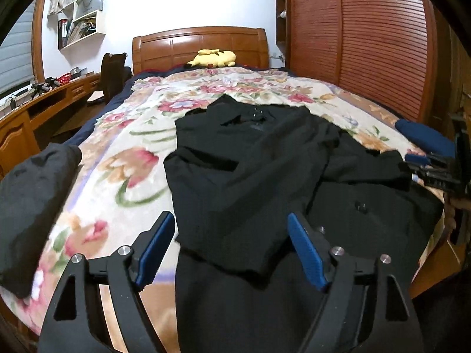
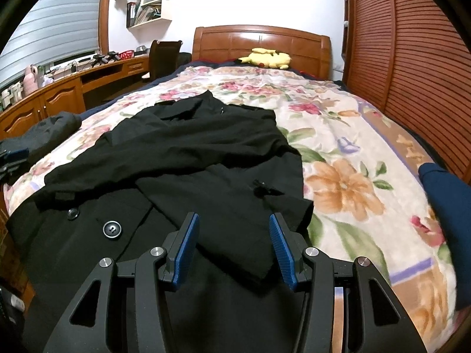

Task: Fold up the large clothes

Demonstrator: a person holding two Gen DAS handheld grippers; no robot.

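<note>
The left gripper [image 1: 231, 247] hangs with its blue pads spread wide and nothing between them, just above the near hem of a black coat [image 1: 265, 161]. The right gripper [image 2: 234, 248] is likewise released, its pads apart and empty over the coat [image 2: 191, 153], above a sleeve that lies folded across the front. In the left view the right gripper [image 1: 435, 170] shows at 3 o'clock at the coat's far edge. The coat lies spread on a flowered blanket [image 1: 123, 135] covering the bed, collar toward 12 o'clock, both sleeves drawn in over the chest; two dark buttons [image 2: 112, 229] show at 9 o'clock of the right gripper. A second dark garment [image 1: 32, 206] is bunched at 9 o'clock on the blanket's edge, well apart from the coat. A blue bundle [image 2: 441, 223] sits at 3 o'clock. At 12 o'clock a yellow plush toy [image 1: 213, 58] rests against the wooden headboard [image 1: 200, 44], with a desk [image 2: 73, 88] at 10 o'clock and a slatted wardrobe [image 1: 368, 44] at 2 o'clock.
</note>
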